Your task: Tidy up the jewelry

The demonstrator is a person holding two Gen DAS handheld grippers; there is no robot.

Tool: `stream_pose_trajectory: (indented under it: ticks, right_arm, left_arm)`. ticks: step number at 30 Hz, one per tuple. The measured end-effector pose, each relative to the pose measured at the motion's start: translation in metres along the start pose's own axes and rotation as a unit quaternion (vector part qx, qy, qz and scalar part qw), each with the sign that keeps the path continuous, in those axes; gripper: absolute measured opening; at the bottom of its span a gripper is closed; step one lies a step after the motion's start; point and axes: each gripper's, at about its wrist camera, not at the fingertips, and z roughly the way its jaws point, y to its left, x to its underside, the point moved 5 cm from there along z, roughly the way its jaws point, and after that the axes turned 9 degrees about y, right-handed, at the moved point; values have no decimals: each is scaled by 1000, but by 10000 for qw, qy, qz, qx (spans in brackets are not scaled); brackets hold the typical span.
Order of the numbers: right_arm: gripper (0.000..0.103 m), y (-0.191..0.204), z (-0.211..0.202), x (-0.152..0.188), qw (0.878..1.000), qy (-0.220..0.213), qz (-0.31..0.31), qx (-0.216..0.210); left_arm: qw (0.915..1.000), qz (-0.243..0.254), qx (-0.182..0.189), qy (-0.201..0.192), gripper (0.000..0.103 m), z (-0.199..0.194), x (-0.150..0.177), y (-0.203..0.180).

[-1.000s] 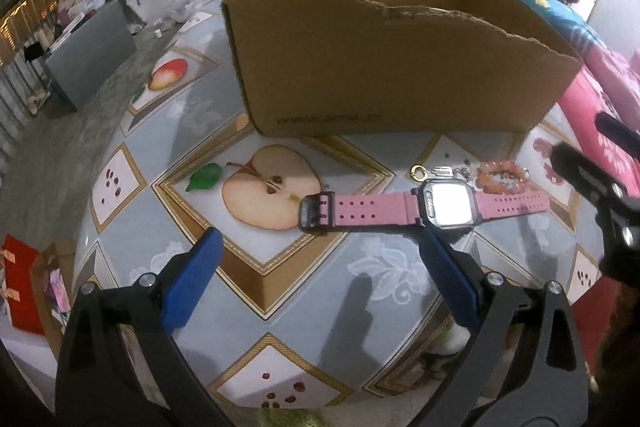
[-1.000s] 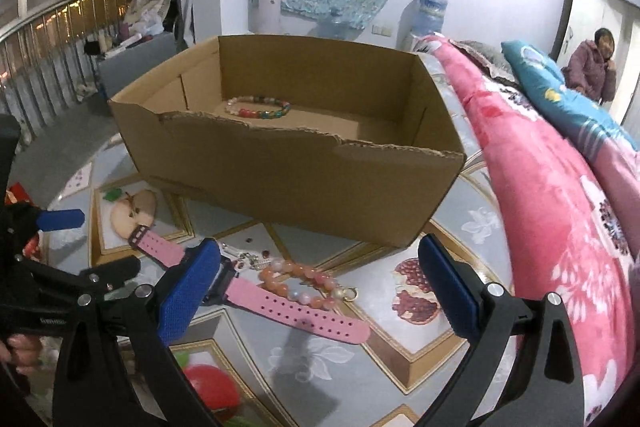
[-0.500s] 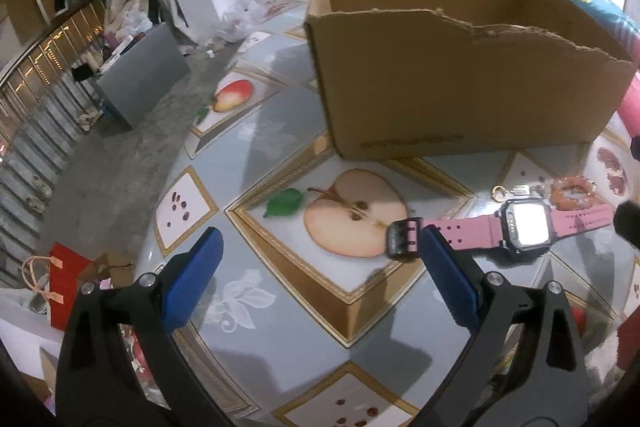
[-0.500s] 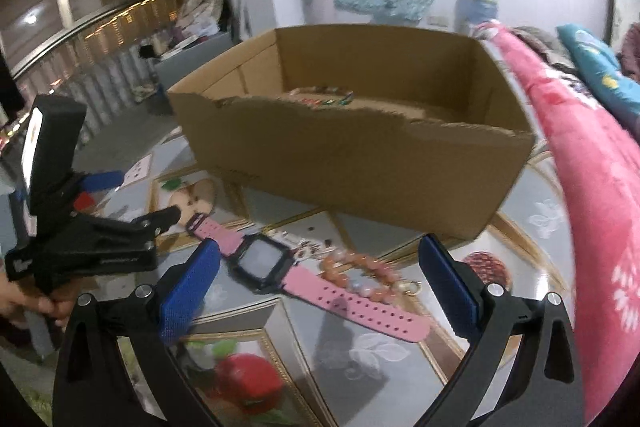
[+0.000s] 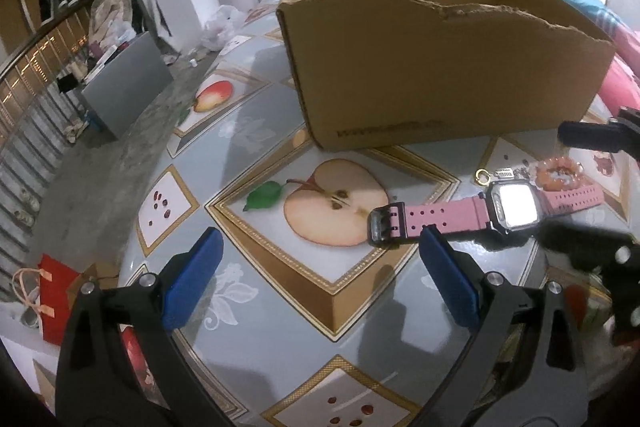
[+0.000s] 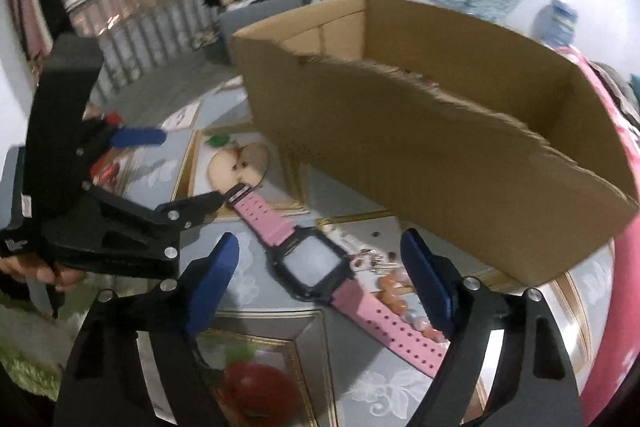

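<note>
The right gripper (image 6: 316, 275), jaws closing but gripping nothing yet, straddles the pink watch (image 6: 308, 263); the left gripper (image 5: 320, 267) stands apart, empty. Watch and bead bracelet (image 5: 558, 174) lie on the table before the cardboard box (image 5: 440, 79), unsorted.

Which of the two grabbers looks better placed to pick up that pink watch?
The right gripper: its closing jaws straddle the pink watch, not yet touching. The left gripper sits open beside the buckle end.
</note>
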Motion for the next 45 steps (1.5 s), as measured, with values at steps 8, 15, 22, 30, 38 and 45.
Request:
stream_pose_trajectory:
  ticks: [8, 15, 22, 30, 38, 45]
  right_arm:
    - [61, 3, 17, 4, 9980, 455, -434, -28]
    - [51, 1, 32, 9, 9954, 809, -476, -176]
    - [50, -18, 26, 3, 9915, 950, 28, -885]
    - [50, -19, 25, -2, 9887, 1075, 70, -1041]
    - [50, -14, 29, -2, 9884, 1143, 148, -990]
    - [50, -20, 25, -5, 9851, 1126, 299, -1269]
  left_arm:
    - [9995, 174, 232, -124, 95, 1, 7, -5]
    - [9969, 570, 201, -504, 95, -11, 9, -16]
    - [9920, 966, 195, -783, 95, -25, 12, -29]
    - [9957, 115, 860, -330, 95, -22, -5, -7]
    - [9682, -1668, 1824, 394, 95, -10, -24, 70]
    - [9464, -2300, 2216, 473, 95, -11, -22, 99]
